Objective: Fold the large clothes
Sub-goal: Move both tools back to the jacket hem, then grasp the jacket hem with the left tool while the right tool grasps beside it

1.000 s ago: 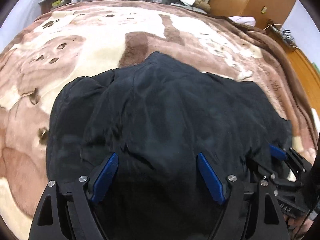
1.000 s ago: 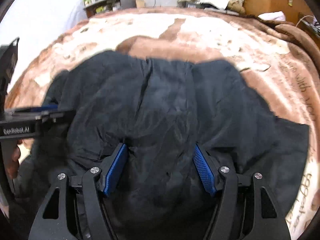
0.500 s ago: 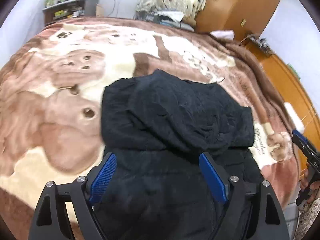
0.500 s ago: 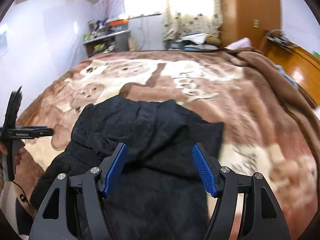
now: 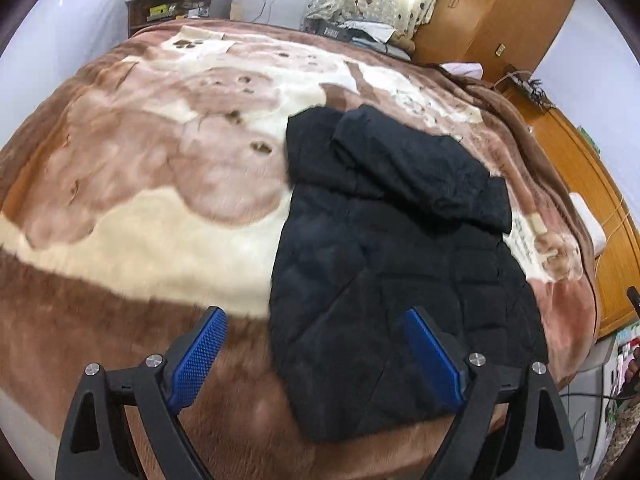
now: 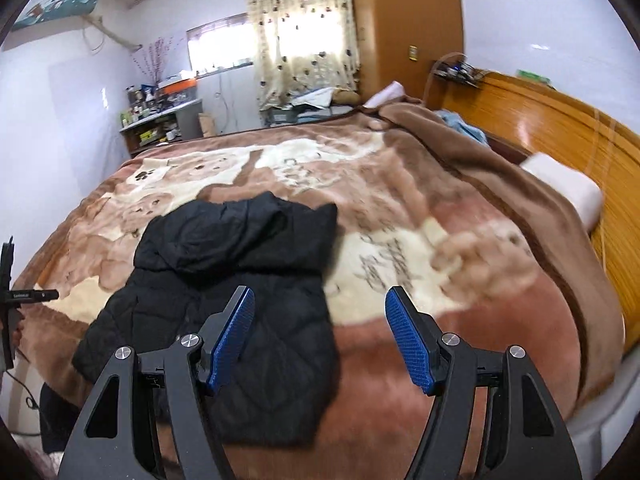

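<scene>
I see the bed [image 6: 460, 264] under its bear-print blanket [image 5: 160, 208], and the black quilted jacket [image 5: 384, 264] lying near the bed's near edge, its top portion folded down over the body. My left gripper [image 5: 316, 354] has just been opening and stands wide, nothing between its jaws; my right gripper [image 6: 320, 336] also gapes empty above the jacket's right side. For the next fold, I'd come down on the hem's two corners together, pinch all the layers, and lift evenly.

Left wrist view angled steeply down, right wrist view shallower, both above the bed [image 5: 140, 240], sharing the black jacket [image 6: 240, 280]
</scene>
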Motion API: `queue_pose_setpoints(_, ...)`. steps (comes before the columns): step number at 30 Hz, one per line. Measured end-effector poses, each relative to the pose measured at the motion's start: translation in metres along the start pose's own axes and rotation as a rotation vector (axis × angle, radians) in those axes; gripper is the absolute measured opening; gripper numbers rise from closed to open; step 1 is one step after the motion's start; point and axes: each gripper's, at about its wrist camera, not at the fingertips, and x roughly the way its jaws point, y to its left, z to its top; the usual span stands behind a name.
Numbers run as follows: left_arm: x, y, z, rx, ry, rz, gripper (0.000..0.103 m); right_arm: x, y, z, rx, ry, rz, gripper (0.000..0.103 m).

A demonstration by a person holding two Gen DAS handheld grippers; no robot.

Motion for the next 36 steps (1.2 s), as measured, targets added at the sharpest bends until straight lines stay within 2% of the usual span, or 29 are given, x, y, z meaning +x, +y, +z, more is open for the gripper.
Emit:
queue_pose_setpoints(2, 0.003, 0.002, -0.016, 0.001, 0.014, 0.018, 0.091, -0.003, -0.005, -0.018, 0.004, 0.025, -0.031, 0.068)
queue_pose_setpoints(5, 0.010, 0.003, -0.034, -0.019, 0.027, -0.001, 0.091, 0.004, -0.007, -0.043, 0.031, 0.068, -0.046, 0.068)
queue_pose_setpoints(11, 0.036, 0.008, -0.065, -0.064, 0.066, 0.009, 0.091, 0.031, 0.003, -0.092, 0.043, 0.137, -0.028, 0.068)
queue_pose_setpoints(14, 0.051, 0.009, -0.078, -0.083, 0.090, -0.012, 0.091, 0.056, 0.013, -0.114, 0.053, 0.192, 0.006, 0.068)
queue_pose_setpoints(20, 0.074, 0.010, -0.091, -0.122, 0.137, 0.002, 0.091, 0.089, 0.018, -0.137, 0.078, 0.259, 0.025, 0.068)
queue_pose_setpoints(23, 0.079, 0.005, -0.092, -0.105, 0.133, 0.029, 0.091, 0.103, 0.022, -0.144, 0.082, 0.284, 0.029, 0.068)
queue_pose_setpoints(25, 0.082, 0.005, -0.091, -0.121, 0.135, 0.009, 0.091, 0.110, 0.024, -0.146, 0.074, 0.295, 0.032, 0.068)
queue_pose_setpoints(29, 0.087, 0.002, -0.093, -0.104, 0.141, 0.046, 0.090, 0.118, 0.029, -0.148, 0.083, 0.320, 0.045, 0.068)
queue_pose_setpoints(30, 0.088, 0.001, -0.094, -0.107, 0.142, 0.042, 0.089, 0.120, 0.031, -0.149, 0.078, 0.331, 0.040, 0.068)
queue_pose_setpoints(32, 0.087, 0.002, -0.094, -0.119, 0.131, 0.035, 0.078, 0.124, 0.034, -0.151, 0.066, 0.348, 0.045, 0.068)
queue_pose_setpoints(33, 0.087, 0.001, -0.094, -0.117, 0.127, 0.038, 0.077, 0.126, 0.036, -0.151, 0.067, 0.357, 0.042, 0.068)
queue_pose_setpoints(34, 0.086, 0.001, -0.094, -0.116, 0.125, 0.039, 0.071, 0.127, 0.037, -0.151, 0.069, 0.362, 0.038, 0.068)
queue_pose_setpoints(35, 0.085, 0.000, -0.094, -0.119, 0.119, 0.041, 0.061, 0.127, 0.037, -0.149, 0.070, 0.364, 0.036, 0.067)
queue_pose_setpoints(36, 0.084, -0.001, -0.094, -0.119, 0.117, 0.033, 0.056, 0.127, 0.037, -0.148, 0.074, 0.365, 0.036, 0.064)
